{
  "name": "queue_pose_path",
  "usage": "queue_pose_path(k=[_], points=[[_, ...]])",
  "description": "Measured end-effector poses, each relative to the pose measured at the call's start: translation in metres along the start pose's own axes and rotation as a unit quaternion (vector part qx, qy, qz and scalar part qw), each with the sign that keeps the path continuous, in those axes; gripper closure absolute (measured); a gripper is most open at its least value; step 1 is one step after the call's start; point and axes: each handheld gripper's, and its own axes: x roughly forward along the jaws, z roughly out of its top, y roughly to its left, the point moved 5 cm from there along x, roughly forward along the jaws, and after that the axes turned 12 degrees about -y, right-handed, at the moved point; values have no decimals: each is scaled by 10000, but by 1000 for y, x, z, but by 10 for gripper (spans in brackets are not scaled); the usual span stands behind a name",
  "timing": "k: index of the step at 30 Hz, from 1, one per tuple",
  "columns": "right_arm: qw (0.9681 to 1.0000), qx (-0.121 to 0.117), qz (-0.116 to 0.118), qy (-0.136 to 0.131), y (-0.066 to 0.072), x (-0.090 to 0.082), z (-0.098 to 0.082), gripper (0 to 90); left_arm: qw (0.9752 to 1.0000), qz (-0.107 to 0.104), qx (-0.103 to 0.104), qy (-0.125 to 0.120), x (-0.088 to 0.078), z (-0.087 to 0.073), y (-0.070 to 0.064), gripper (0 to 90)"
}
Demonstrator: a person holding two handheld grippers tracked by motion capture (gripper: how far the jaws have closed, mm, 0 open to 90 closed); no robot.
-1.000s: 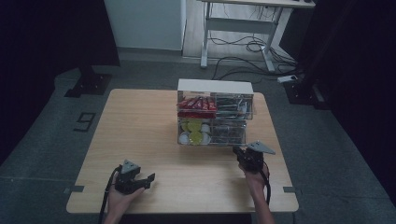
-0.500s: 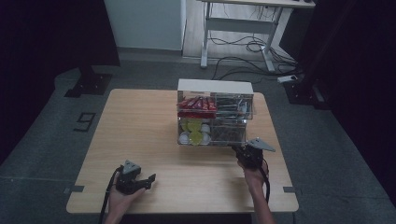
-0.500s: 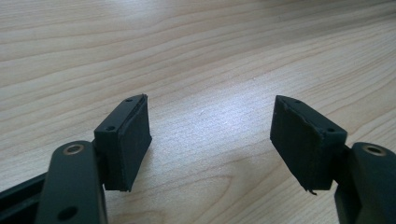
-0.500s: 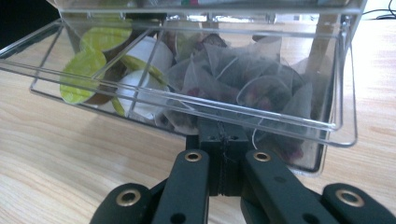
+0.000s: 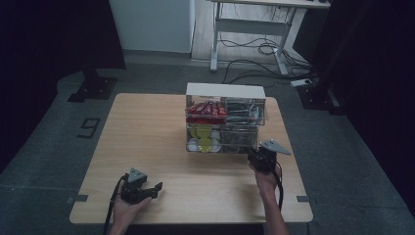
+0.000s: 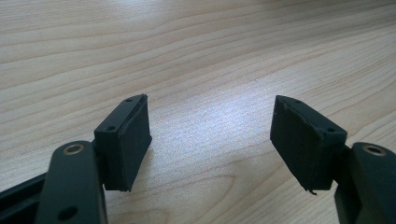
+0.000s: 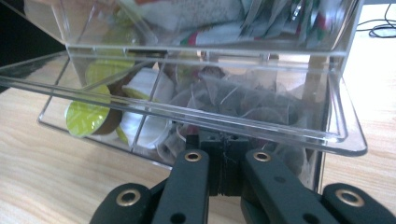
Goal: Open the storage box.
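A: Organiser entry. From the high view I read a clear plastic two-tier drawer organiser with a white top (image 5: pixel 225 122) on the far right part of the pale wooden table (image 5: pixel 147 137), and the right gripper (image 5: pixel 258 157) at its front right corner.

B: What does its own camera add?

A: The right gripper view puts me right at the lower drawer (image 7: pixel 261 133): its clear front lip sits just above the right gripper (image 7: pixel 223 161), whose jaws are pressed together. I cannot tell whether they pinch the drawer edge. Green-lidded and white round capsules (image 7: pixel 88 116) fill the drawer's left compartment, crumpled grey sachets (image 7: pixel 243 100) the right.

B: And the left side?

A: The left gripper (image 6: pixel 210 135) has its jaws spread wide, nothing between them, bare table beneath. From above, it rests near the front left edge, well apart from the organiser.
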Motion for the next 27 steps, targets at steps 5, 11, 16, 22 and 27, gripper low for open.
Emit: queue_pose_path(k=[5,11,16,22,27], points=[[9998,-79,-29,-155,-3,1,12,895,10000,3,2,-53,-2,2,0,289],[9996,-65,-34,-271,-6,6,22,895,10000,21,-13,-68,-3,3,1,289],[9991,15,-44,-414,-7,8,27,895,10000,27,-17,-75,-4,4,1,290],[9976,130,-175,-661,-14,7,32,894,10000,6,27,-54,-2,2,-3,289],[9972,181,-215,-700,-17,7,31,894,10000,-7,44,-39,-1,2,-4,290]])
